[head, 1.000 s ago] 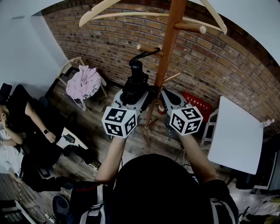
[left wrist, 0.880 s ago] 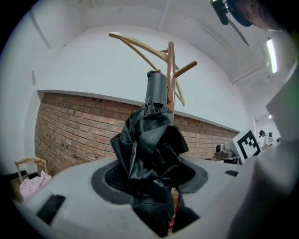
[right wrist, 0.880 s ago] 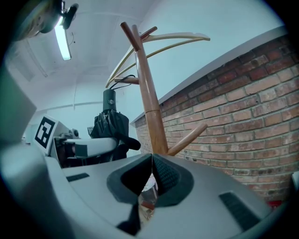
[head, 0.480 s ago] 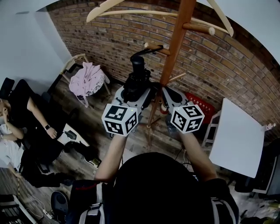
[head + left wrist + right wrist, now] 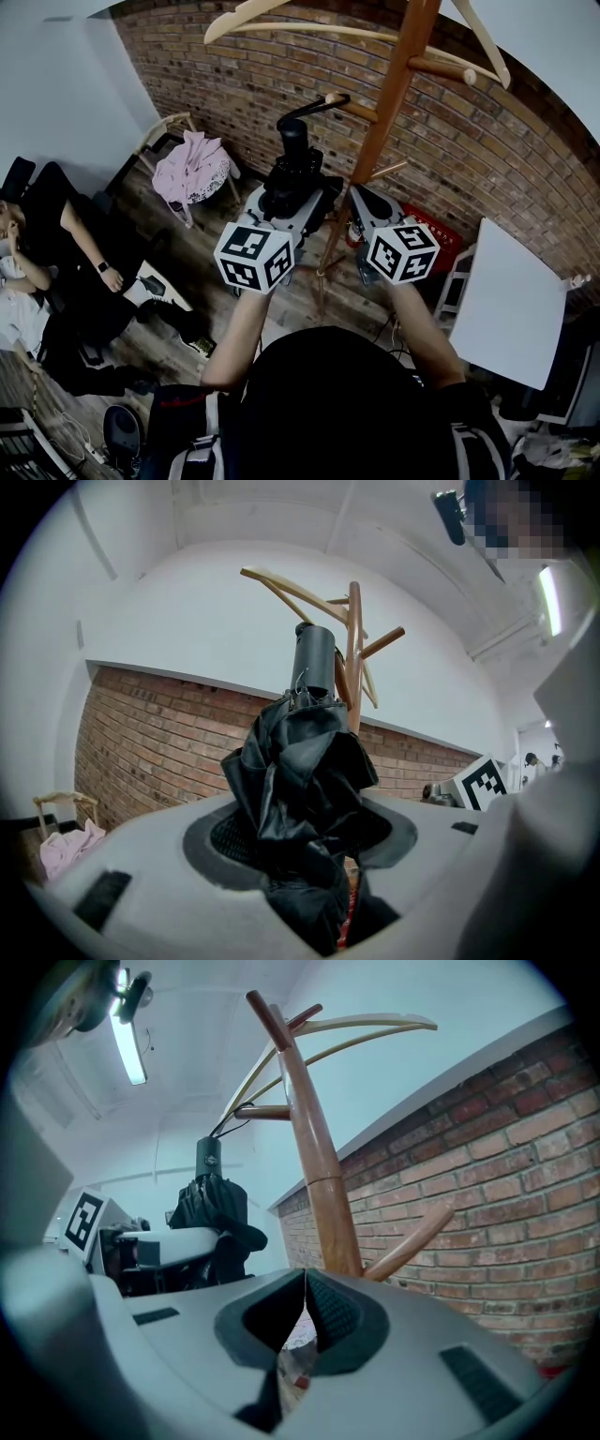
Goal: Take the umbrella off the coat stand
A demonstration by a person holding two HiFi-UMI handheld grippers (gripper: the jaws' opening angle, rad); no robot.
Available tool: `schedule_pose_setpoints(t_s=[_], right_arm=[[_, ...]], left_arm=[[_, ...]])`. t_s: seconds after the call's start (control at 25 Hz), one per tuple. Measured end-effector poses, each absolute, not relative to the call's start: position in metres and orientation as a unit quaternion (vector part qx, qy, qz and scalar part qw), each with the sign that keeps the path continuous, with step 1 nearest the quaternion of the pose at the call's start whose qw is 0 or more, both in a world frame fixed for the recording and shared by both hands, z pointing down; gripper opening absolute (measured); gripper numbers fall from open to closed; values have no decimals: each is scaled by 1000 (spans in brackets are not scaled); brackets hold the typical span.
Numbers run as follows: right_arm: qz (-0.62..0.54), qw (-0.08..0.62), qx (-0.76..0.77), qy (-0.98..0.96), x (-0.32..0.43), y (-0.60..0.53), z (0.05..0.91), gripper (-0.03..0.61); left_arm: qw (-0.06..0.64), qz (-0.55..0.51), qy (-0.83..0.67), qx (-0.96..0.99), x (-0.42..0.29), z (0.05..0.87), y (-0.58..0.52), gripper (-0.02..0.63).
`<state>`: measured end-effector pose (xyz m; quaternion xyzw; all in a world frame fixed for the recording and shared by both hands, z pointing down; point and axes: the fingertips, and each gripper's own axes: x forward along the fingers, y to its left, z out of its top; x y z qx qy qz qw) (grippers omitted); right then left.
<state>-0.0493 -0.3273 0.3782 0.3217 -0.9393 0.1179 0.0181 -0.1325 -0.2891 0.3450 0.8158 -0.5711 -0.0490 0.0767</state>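
Observation:
The folded black umbrella (image 5: pixel 296 167) stands upright between the jaws of my left gripper (image 5: pixel 292 192), which is shut on its crumpled canopy (image 5: pixel 298 780). Its grey handle (image 5: pixel 316 658) points up, and a thin black strap (image 5: pixel 314 105) runs from the handle over a peg (image 5: pixel 352 107) of the wooden coat stand (image 5: pixel 396 84). My right gripper (image 5: pixel 364 199) is just right of the umbrella, close to the stand's pole (image 5: pixel 314 1166). Its jaws (image 5: pixel 306 1312) are shut with nothing between them. The right gripper view also shows the umbrella (image 5: pixel 211 1208) in the left gripper (image 5: pixel 178 1241).
Wooden hangers (image 5: pixel 281 23) hang at the stand's top. A brick wall (image 5: pixel 525 141) is behind it. A chair with a pink garment (image 5: pixel 192 169) is at the left, and a seated person (image 5: pixel 66 272) is further left. A white table (image 5: pixel 511 305) is at the right.
My left gripper has lifted the umbrella slightly, up and a little left of the pole. The strap still runs to the peg. The right gripper has stayed put.

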Motion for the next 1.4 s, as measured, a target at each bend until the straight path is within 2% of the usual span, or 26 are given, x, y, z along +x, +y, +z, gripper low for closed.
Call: schedule_pose_setpoints(t_s=[1.4], right_arm=[[105, 31, 348, -931, -86, -260, 384, 29]], left_arm=[[107, -41, -558, 822, -176, 372, -226, 244]])
